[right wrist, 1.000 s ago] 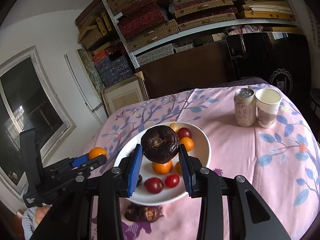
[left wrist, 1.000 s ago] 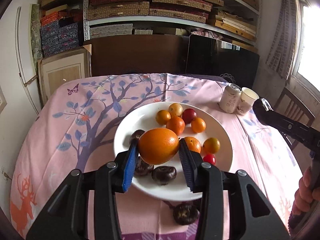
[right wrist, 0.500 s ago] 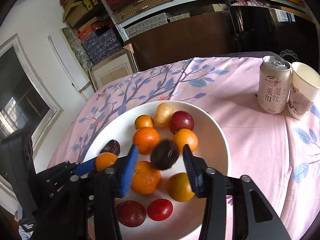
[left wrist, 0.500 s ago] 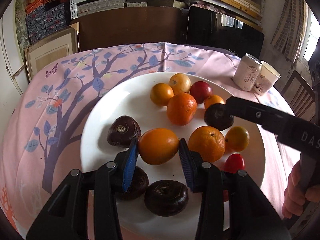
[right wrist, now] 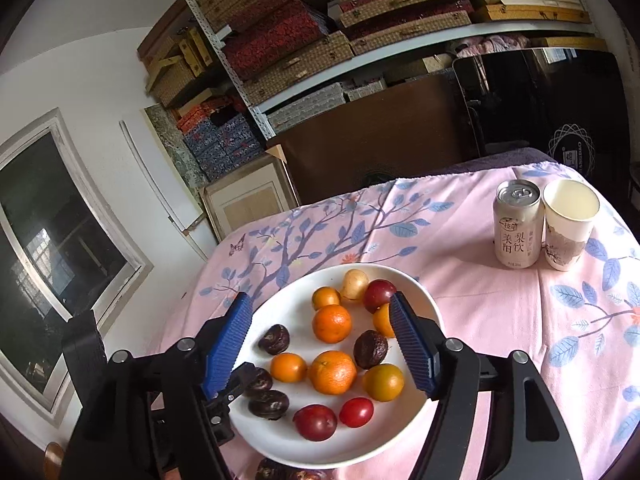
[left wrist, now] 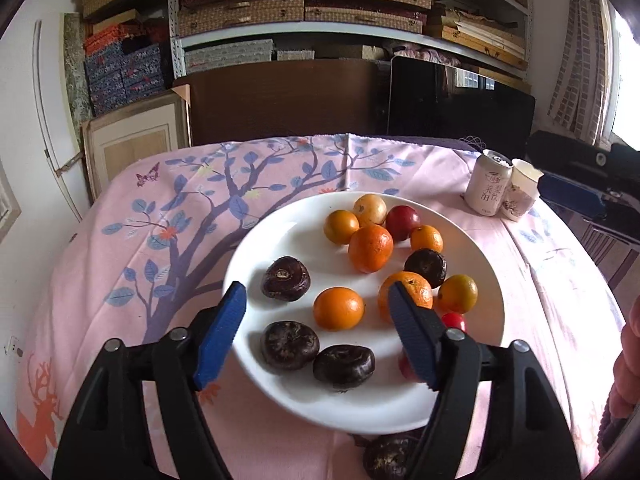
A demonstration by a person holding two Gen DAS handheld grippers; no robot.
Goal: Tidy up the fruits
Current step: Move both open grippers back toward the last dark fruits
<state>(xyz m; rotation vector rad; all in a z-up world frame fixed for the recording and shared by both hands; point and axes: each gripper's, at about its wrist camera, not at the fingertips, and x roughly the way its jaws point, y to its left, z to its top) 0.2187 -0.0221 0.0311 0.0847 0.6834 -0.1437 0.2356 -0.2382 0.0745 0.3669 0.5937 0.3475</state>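
Jaws just opened, round oranges [left wrist: 338, 308] released – glossy plate [left wrist: 486, 276]

Shelves [left wrist: 360, 8] of woven boxes line the white wall [right wrist: 100, 80] beyond the pink-clothed table [left wrist: 120, 248].

The worktop [right wrist: 500, 320] lies bare between the plate [right wrist: 428, 304] and the can [right wrist: 516, 226] with its paper cup [right wrist: 568, 226] at the far right corner; fruit crowds the plate's right half.
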